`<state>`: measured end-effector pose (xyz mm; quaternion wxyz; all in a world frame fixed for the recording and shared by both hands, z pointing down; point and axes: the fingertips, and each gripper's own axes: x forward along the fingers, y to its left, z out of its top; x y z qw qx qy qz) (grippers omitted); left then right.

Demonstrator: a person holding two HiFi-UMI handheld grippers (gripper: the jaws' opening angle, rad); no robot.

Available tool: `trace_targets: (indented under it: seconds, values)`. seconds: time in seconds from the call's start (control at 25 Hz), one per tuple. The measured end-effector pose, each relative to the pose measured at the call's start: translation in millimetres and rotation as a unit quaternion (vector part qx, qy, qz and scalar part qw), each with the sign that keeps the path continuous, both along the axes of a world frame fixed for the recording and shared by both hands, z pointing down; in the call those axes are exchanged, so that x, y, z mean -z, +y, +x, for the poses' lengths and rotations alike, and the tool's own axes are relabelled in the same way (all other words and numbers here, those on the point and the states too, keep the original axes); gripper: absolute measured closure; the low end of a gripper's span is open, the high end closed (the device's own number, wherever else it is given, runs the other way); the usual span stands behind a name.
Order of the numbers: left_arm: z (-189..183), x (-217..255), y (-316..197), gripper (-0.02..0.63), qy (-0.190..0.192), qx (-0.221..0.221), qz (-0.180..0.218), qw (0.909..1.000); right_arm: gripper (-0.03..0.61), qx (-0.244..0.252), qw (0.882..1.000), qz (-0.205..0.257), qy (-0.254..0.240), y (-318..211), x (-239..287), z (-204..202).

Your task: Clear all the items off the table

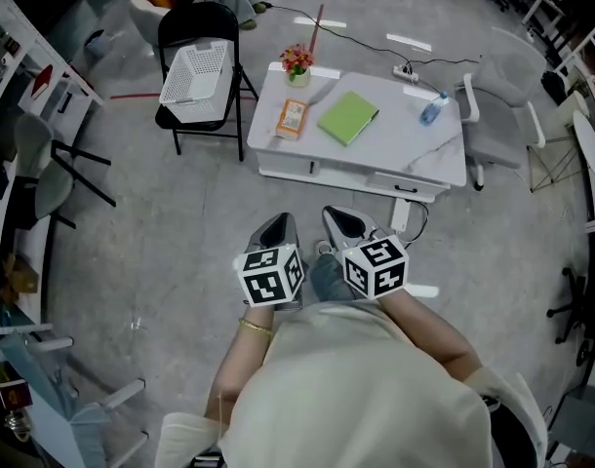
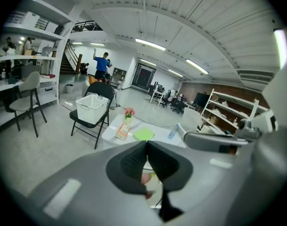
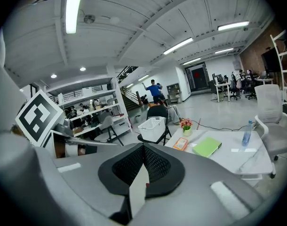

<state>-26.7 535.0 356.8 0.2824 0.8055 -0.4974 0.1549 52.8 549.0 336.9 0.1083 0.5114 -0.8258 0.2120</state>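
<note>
A white table [image 1: 395, 154] stands ahead of me. On it are a small pot of flowers [image 1: 297, 63], an orange box [image 1: 292, 118], a green notebook [image 1: 347, 117] and a water bottle [image 1: 432, 109]. My left gripper [image 1: 277, 226] and right gripper [image 1: 340, 220] hover side by side, short of the table's near edge. Both are shut and hold nothing. The left gripper view shows its jaws [image 2: 147, 143] closed together, with the notebook [image 2: 143, 134] beyond. In the right gripper view the jaws [image 3: 143, 147] also meet, facing the notebook [image 3: 207, 146] and the bottle [image 3: 247, 133].
A white basket [image 1: 195, 73] sits on a black folding chair [image 1: 202, 27] left of the table. A grey office chair [image 1: 502, 115] stands at the table's right end. Cables and a power strip [image 1: 406, 69] lie on the floor behind. Shelves [image 1: 15, 115] line the left wall.
</note>
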Motion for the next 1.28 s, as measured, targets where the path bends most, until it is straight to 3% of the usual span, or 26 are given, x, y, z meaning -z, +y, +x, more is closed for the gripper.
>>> trace_targets:
  seconds: [0.84,1.28]
  values:
    - [71.0,5.6,-151.8,0.603,-0.014,0.027,0.008,0.9995,0.581,0.024,1.000,0.005,-0.014,-157.0,7.9,75.9]
    - [94.7,-0.6,-199.0,0.603,-0.025,0.030,0.008,0.9992,0.580,0.044,0.999,0.001,-0.013,-208.9,1.5,92.5]
